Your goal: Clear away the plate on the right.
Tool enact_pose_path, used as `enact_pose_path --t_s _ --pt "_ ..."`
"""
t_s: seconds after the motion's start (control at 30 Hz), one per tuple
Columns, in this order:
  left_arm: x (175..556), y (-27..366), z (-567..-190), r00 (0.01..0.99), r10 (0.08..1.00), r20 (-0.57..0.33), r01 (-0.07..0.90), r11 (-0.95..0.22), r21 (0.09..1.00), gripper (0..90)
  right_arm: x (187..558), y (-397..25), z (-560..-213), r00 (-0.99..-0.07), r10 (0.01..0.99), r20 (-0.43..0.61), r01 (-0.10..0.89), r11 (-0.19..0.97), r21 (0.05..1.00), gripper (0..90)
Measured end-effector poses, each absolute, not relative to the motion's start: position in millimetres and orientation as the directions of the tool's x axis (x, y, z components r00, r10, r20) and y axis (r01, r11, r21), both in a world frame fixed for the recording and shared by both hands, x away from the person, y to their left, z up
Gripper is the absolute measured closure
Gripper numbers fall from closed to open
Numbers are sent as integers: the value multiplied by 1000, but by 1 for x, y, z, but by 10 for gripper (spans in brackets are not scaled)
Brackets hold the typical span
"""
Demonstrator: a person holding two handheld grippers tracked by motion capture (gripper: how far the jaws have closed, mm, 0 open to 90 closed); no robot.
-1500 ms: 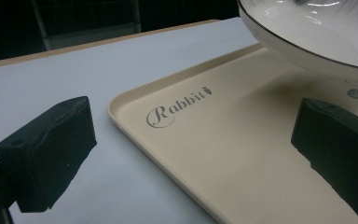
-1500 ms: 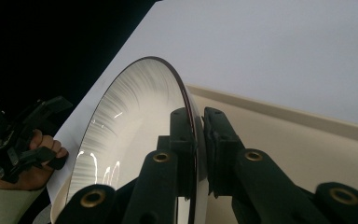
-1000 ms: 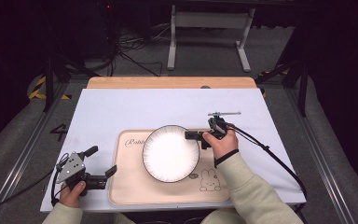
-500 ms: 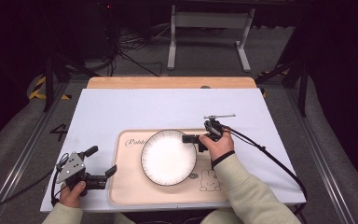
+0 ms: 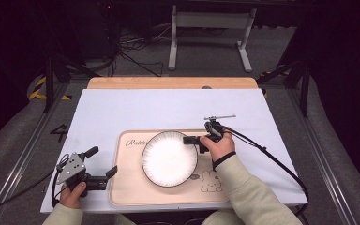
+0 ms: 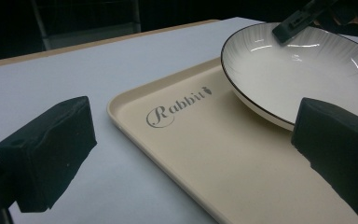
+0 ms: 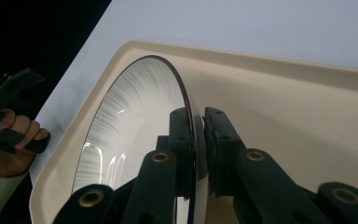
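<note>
Clearly, right gripper (image 7: 196, 140) clamps 1 plate (image 5: 169, 158) on 1 tray (image 5: 126, 185); left gripper (image 5: 99, 164) gapes wide.

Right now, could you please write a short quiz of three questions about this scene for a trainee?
1. True or false: the right gripper is shut on the rim of the plate.
2. Where does the plate rest? A) on the beige tray B) on the bare white table cover C) on the floor
3. Are the jaws of the left gripper open or shut?

Key: 1 true; 2 A; 3 open, beside the tray's left edge, holding nothing.
</note>
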State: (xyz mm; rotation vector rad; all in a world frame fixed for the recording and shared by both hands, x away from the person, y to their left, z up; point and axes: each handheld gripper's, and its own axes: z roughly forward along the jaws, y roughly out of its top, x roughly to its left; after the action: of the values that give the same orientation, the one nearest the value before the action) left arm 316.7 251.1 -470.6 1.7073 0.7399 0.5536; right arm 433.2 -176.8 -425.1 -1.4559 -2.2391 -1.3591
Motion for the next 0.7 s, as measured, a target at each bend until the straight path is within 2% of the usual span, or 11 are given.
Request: enact_pose_path --t_s 0.7 --pt "317 251 -471 692 722 -13 191 -165 968 2 437 -179 -434 -519 685 511 798 174 578 807"
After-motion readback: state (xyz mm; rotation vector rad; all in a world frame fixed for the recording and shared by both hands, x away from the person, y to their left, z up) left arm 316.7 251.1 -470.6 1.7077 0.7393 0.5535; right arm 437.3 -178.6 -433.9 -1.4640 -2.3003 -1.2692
